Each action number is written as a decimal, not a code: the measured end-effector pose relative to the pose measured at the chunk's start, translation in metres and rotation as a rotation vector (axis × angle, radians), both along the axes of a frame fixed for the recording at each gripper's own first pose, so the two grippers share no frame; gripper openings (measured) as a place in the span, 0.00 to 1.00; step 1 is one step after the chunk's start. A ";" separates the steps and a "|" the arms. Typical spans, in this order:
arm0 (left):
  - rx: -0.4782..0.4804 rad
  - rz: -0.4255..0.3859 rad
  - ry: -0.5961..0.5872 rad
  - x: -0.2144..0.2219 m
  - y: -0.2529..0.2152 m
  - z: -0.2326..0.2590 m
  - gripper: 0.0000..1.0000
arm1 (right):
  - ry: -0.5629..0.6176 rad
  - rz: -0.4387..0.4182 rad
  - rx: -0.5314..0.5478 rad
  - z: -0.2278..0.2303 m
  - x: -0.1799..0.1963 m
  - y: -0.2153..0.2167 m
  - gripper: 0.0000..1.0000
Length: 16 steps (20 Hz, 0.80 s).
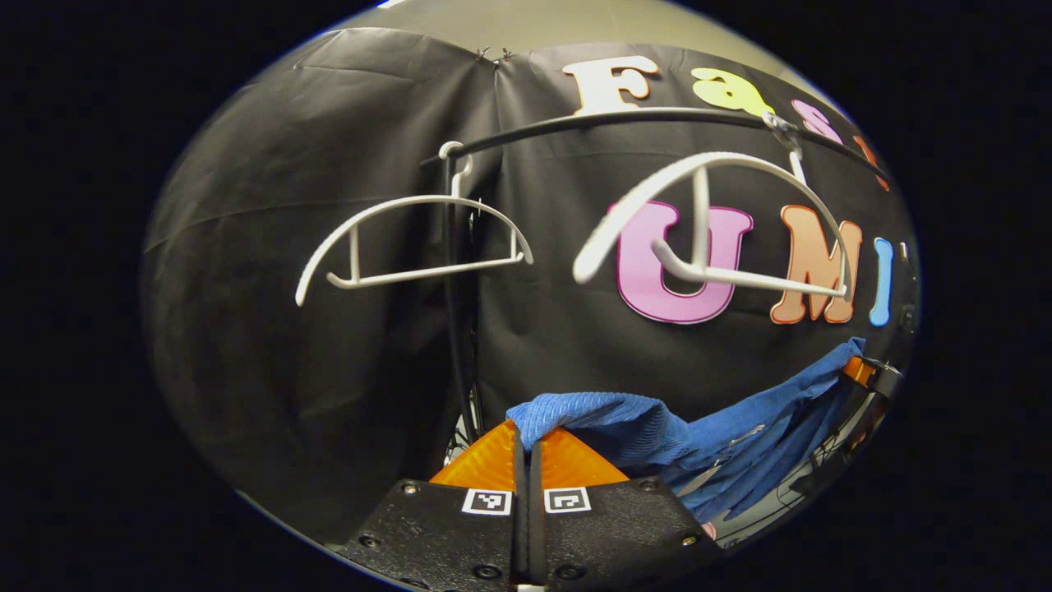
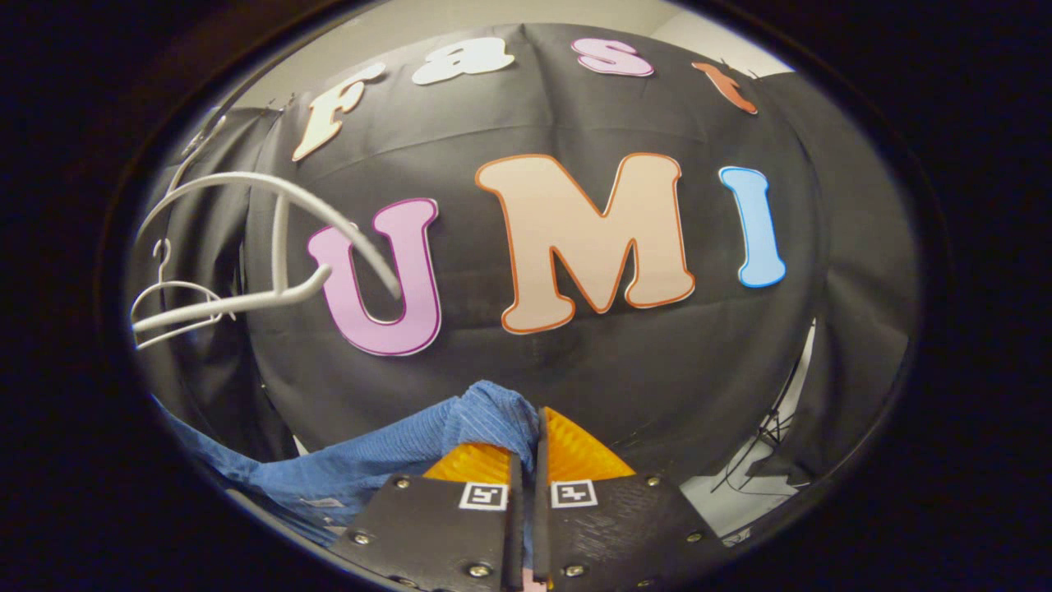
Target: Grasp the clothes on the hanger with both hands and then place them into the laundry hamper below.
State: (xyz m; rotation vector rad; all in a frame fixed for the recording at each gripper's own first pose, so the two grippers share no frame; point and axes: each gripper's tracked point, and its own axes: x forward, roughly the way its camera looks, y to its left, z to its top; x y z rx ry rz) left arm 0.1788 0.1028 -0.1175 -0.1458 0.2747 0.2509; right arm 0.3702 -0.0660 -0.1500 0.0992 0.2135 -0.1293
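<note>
A blue garment (image 1: 657, 432) hangs stretched between my two grippers, off the hangers. My left gripper (image 1: 528, 440) is shut on one end of it, cloth bunched over the fingertips. In the left gripper view the cloth runs right to the other gripper (image 1: 871, 376) at the far right edge. My right gripper (image 2: 530, 427) is shut on the other end of the blue garment (image 2: 394, 460), which trails down and left. Two bare white hangers (image 1: 411, 242) (image 1: 723, 230) hang from a dark rail (image 1: 641, 119) above the cloth.
The black cloth wall (image 1: 329, 345) stands close behind the hangers. A dark upright pole (image 1: 452, 312) of the rack runs down behind the left hanger. The near white hanger (image 2: 271, 247) sits up and left in the right gripper view.
</note>
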 end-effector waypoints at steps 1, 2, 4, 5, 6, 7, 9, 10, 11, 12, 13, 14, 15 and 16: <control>-0.002 -0.016 0.008 -0.001 -0.006 -0.003 0.01 | 0.001 -0.004 -0.004 -0.001 -0.003 -0.001 0.05; -0.003 -0.030 0.013 -0.001 -0.011 -0.005 0.01 | 0.002 -0.003 -0.003 -0.002 -0.008 -0.002 0.05; -0.008 -0.053 0.015 -0.003 -0.021 -0.009 0.02 | 0.008 -0.005 -0.001 -0.003 -0.019 -0.006 0.05; -0.015 -0.065 0.013 -0.006 -0.026 -0.008 0.01 | 0.006 -0.006 0.002 -0.001 -0.025 -0.008 0.05; -0.018 -0.080 0.009 -0.006 -0.031 -0.007 0.01 | 0.003 -0.006 0.000 0.001 -0.032 -0.010 0.05; -0.019 -0.100 0.007 -0.006 -0.036 -0.007 0.01 | 0.005 -0.004 -0.006 0.002 -0.040 -0.013 0.05; -0.022 -0.134 0.004 -0.009 -0.045 -0.007 0.01 | 0.007 -0.011 -0.011 0.004 -0.059 -0.019 0.05; -0.028 -0.152 0.000 -0.010 -0.051 -0.005 0.01 | 0.009 -0.015 -0.015 0.004 -0.068 -0.022 0.05; -0.030 -0.167 -0.006 -0.012 -0.055 -0.003 0.01 | 0.010 -0.019 -0.015 0.006 -0.078 -0.026 0.05; -0.032 -0.181 -0.011 -0.013 -0.060 0.000 0.01 | 0.006 -0.016 -0.006 0.008 -0.087 -0.028 0.05; -0.035 -0.198 -0.019 -0.013 -0.067 0.002 0.01 | 0.006 -0.018 -0.004 0.011 -0.095 -0.029 0.05; -0.039 -0.216 -0.024 -0.015 -0.074 0.004 0.01 | 0.010 -0.017 -0.002 0.012 -0.104 -0.030 0.05; -0.043 -0.234 -0.032 -0.017 -0.079 0.006 0.01 | 0.006 -0.014 0.000 0.015 -0.112 -0.029 0.05; -0.045 -0.249 -0.035 -0.019 -0.084 0.008 0.01 | 0.006 -0.013 -0.004 0.017 -0.121 -0.028 0.05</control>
